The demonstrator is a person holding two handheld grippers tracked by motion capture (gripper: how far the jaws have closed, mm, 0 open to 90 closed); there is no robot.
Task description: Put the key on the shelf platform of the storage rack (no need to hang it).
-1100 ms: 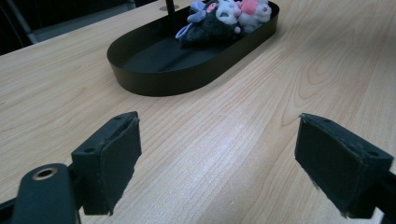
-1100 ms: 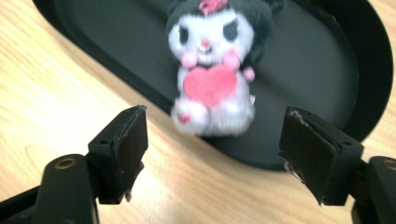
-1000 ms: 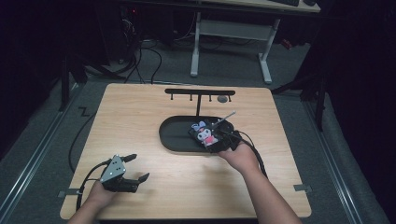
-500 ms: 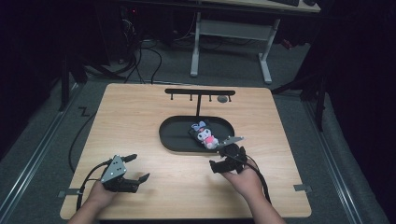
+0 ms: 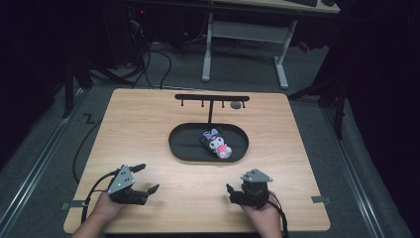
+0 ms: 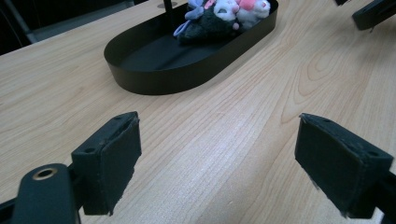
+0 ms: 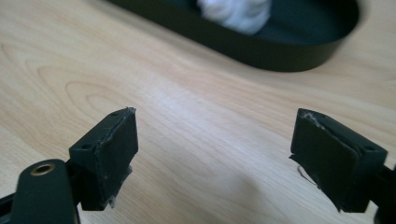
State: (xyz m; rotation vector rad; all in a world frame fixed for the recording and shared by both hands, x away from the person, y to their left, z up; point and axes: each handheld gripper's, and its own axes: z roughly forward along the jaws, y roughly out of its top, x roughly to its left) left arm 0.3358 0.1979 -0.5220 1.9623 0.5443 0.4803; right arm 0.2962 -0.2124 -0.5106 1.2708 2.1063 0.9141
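Observation:
A small plush toy (image 5: 216, 144), black and white with pink and purple parts, lies in the black oval tray (image 5: 183, 148) at mid-table. My left gripper (image 5: 150, 177) rests open near the front left edge, aimed toward the tray (image 6: 154, 79) and the toy (image 6: 219, 16). The left gripper (image 6: 233, 163) has bare wood between its pads. My right gripper (image 5: 231, 194) sits low near the front right edge. Its jaws have just been opening, and the right gripper (image 7: 217, 154) holds nothing. The tray wall (image 7: 280, 56) and the toy's white fluff (image 7: 236, 14) lie ahead of it.
A black T-shaped rack (image 5: 212, 99) with small hooks stands behind the tray at the table's far side. Cables trail from both grippers over the front edge. A desk frame and floor cables lie beyond the table.
The right hand has drawn back from the tray toward the front edge and sunk lower, leaving the plush toy in the tray. The left gripper has stayed put.

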